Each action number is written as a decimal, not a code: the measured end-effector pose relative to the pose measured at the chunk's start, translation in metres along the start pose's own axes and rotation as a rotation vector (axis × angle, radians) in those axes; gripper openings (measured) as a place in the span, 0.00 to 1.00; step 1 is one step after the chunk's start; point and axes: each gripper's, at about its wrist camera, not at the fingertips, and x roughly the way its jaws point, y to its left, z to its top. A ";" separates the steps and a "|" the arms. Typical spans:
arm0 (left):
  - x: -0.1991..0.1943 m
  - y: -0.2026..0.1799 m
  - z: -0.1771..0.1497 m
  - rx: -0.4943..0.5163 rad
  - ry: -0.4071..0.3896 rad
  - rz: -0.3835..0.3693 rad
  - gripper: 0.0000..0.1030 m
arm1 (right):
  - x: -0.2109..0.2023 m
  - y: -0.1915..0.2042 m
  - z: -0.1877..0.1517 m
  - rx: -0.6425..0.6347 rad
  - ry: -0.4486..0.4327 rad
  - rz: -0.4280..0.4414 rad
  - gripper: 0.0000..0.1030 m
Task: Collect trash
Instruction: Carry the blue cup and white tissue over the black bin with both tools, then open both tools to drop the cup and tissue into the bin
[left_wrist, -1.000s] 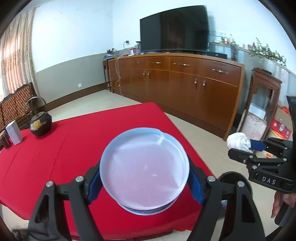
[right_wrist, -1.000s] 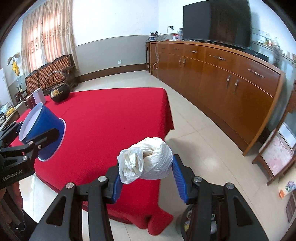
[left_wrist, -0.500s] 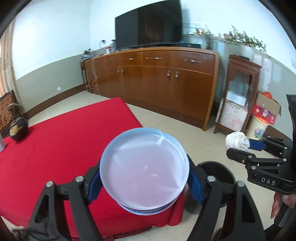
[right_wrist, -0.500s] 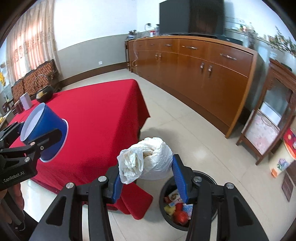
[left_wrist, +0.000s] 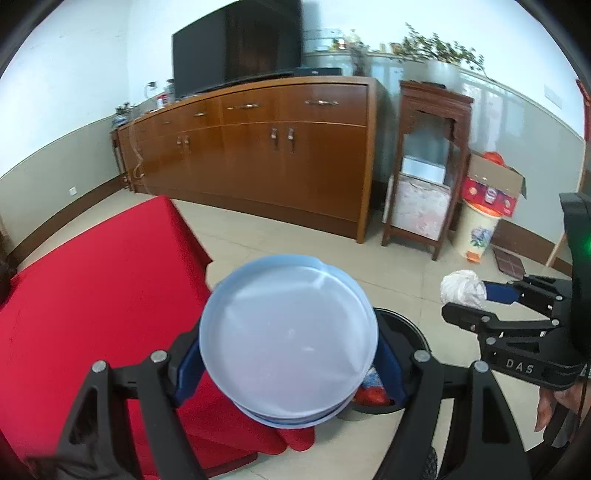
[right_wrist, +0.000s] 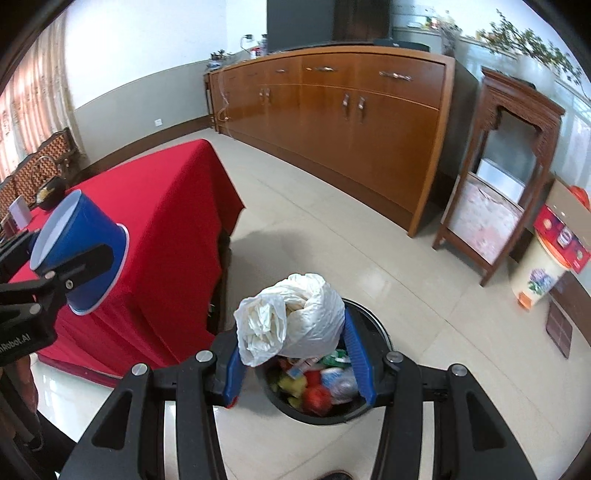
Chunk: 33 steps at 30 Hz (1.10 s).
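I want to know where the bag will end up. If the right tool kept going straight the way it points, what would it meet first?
Most likely the black trash bin: the right tool, shut on the white plastic bag, points down at its open top. Depth is unclear.

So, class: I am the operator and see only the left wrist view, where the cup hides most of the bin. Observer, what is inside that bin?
Observer: The black bin already holds trash: colourful wrappers and a red piece.
Operator: Where is the white bag relative to it?
Observer: The crumpled white bag sits in the right gripper, in front of the bin's opening in the right wrist view.
Operator: And my cup, what colour is its outside?
Observer: The cup in the left gripper is blue outside, lying sideways, next to the red table.
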 end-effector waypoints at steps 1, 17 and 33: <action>0.003 -0.006 0.000 0.006 0.004 -0.009 0.76 | 0.001 -0.006 -0.004 0.003 0.006 -0.006 0.49; 0.065 -0.052 -0.028 0.026 0.141 -0.088 0.76 | 0.049 -0.054 -0.044 -0.020 0.127 -0.027 0.49; 0.140 -0.068 -0.059 -0.035 0.333 -0.141 0.76 | 0.151 -0.053 -0.082 -0.170 0.328 -0.005 0.50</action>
